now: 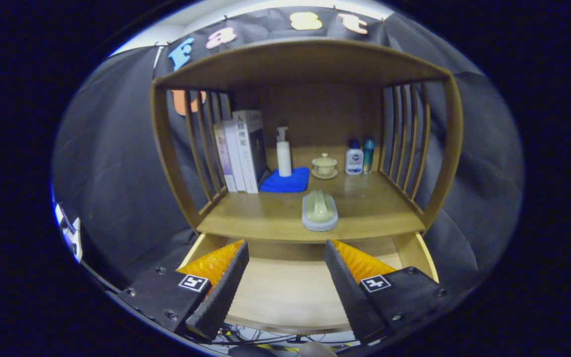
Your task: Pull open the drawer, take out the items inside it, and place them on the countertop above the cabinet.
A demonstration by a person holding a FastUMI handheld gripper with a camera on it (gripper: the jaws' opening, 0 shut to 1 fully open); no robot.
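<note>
The wooden drawer (285, 292) is pulled out below the cabinet's countertop (365, 208), and its pale floor shows bare between my fingers. A grey-green brush with a handle (319, 212) lies on the countertop near its front edge, just beyond my fingertips. My gripper (286, 250) hangs over the drawer, open, with nothing between its fingers.
At the back of the countertop stand several books (242, 151), a white pump bottle (283, 152) on a blue cloth (286, 181), a lidded cup on a saucer (324, 166) and two small bottles (358, 156). Slatted wooden sides (404, 144) and a shelf overhead enclose the countertop.
</note>
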